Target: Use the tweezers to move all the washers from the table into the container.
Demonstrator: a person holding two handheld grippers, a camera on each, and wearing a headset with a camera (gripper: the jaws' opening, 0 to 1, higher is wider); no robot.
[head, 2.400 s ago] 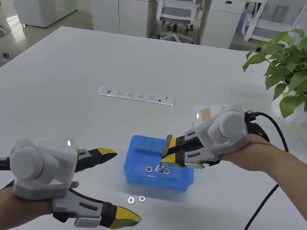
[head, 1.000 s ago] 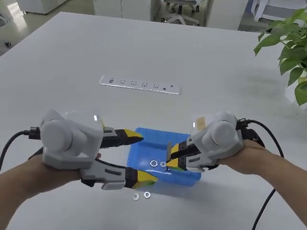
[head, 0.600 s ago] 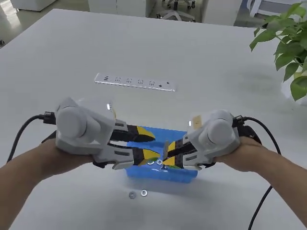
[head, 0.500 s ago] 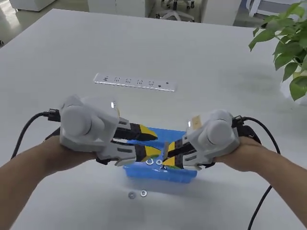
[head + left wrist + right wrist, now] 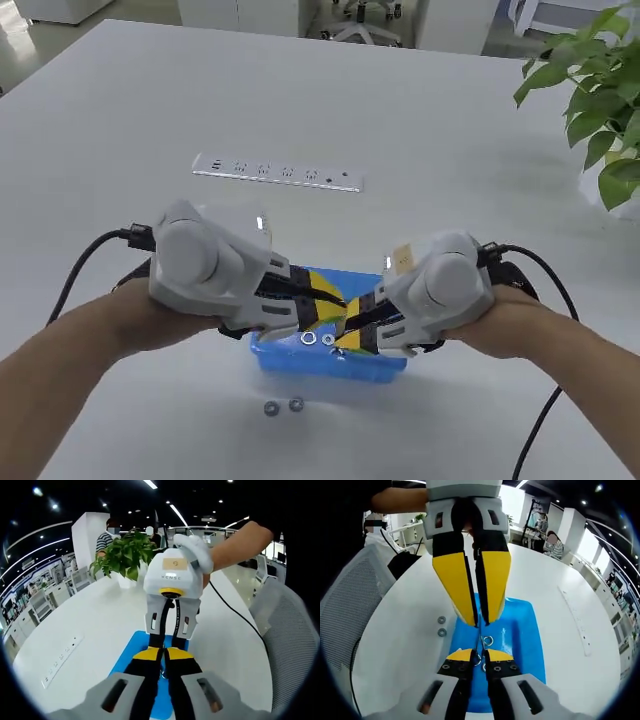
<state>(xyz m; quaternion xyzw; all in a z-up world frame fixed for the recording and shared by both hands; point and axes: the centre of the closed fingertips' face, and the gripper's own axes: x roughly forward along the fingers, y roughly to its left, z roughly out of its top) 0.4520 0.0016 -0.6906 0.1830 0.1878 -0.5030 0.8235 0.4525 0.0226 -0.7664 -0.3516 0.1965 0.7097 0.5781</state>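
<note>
Right gripper [image 5: 479, 656]: the jaws are pressed together on the tweezers [image 5: 479, 639]. The tweezers leave the jaw tips and run straight ahead, with their long axis in line with the jaws. Their far end enters the narrow gap between the yellow jaws of the left gripper [image 5: 480, 623], which faces the right gripper tip to tip. Whether those jaws press on the tweezers cannot be told, nor which end is the pointed one. Directly beneath both sets of jaw tips lies the blue container [image 5: 520, 630], its long axis parallel to the tweezers. Inside it, several washers [image 5: 488, 641] lie just under the tweezers, between the two grippers. Two loose washers [image 5: 441, 620] lie on the white table [image 5: 410, 630], just outside the container wall, to the left of the right gripper's jaws in the right gripper view. On the opposite side of the container, a white power strip [image 5: 575, 622] lies on the table, well apart from both grippers.
</note>
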